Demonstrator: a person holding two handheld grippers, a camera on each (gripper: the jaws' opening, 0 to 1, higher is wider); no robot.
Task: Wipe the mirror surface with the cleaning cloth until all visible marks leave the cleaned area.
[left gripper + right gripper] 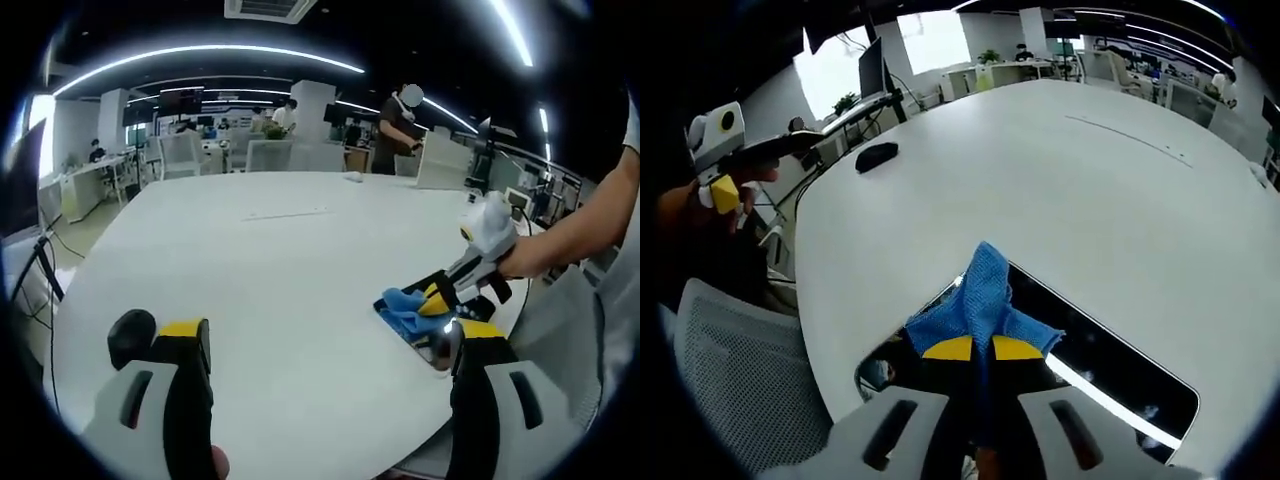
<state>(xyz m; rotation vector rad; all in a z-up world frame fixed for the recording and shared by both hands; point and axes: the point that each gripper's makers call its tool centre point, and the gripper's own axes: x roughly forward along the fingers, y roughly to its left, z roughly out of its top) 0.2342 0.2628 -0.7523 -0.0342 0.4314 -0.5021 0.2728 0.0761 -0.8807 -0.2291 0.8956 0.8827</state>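
In the right gripper view, the blue cleaning cloth (983, 305) is gripped between the yellow-tipped jaws of the right claw (975, 348), which are closed on it; the cloth fans out ahead of the jaws and is pressed onto the mirror (1120, 380). The mirror lies flat on the white worktop (1060, 190), near its edge, and ceiling lights are reflected in its dark surface. In the left gripper view, the right claw (437, 297) is seen from the side, angled downward onto the cloth (405, 309) and mirror (440, 352), held by a hand (525, 258) with the forearm extending in from the right. The left claw (330, 345) is held above the worktop (270, 270) with its jaws spread wide apart and nothing between them. A black mouse (876, 156) rests on the worktop, well apart from the mirror.
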